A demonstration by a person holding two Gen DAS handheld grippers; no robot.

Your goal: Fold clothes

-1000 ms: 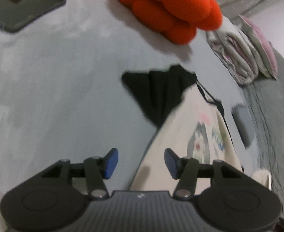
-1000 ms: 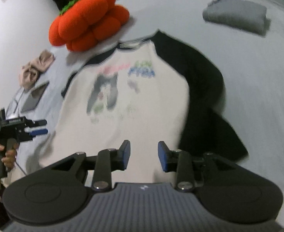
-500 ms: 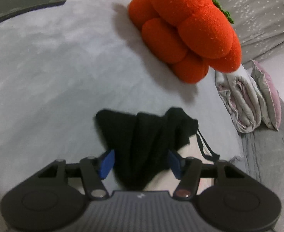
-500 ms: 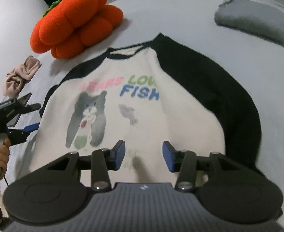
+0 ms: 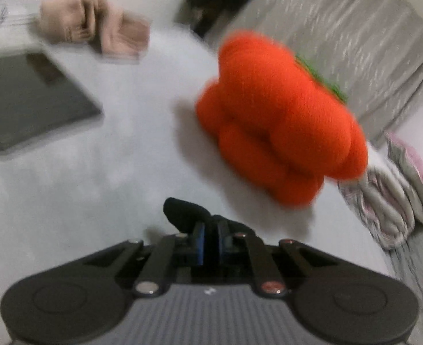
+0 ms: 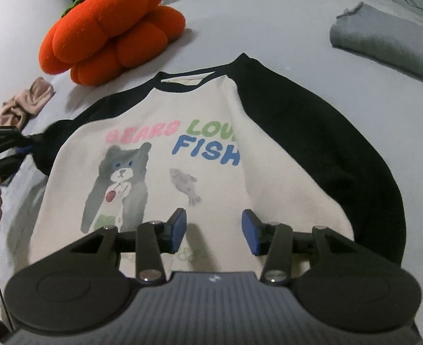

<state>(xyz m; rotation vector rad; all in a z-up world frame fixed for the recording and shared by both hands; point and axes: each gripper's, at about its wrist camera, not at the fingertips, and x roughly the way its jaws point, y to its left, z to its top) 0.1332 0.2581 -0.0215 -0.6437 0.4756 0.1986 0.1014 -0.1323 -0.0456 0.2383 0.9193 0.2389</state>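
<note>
You have one white raglan shirt with black sleeves and a bear print [image 6: 165, 155] spread on the bed. One orange plush pumpkin cushion [image 6: 110, 31] sits above its collar. You can count one folded grey garment [image 6: 384, 43], one crumpled beige cloth [image 6: 27, 103], one dark flat tablet [image 5: 30, 100] and one bundle of pink-and-white bedding [image 5: 384, 201]. Two black grippers with blue pads are yours: the left gripper [image 5: 210, 240] and the right gripper [image 6: 214, 230].
</note>
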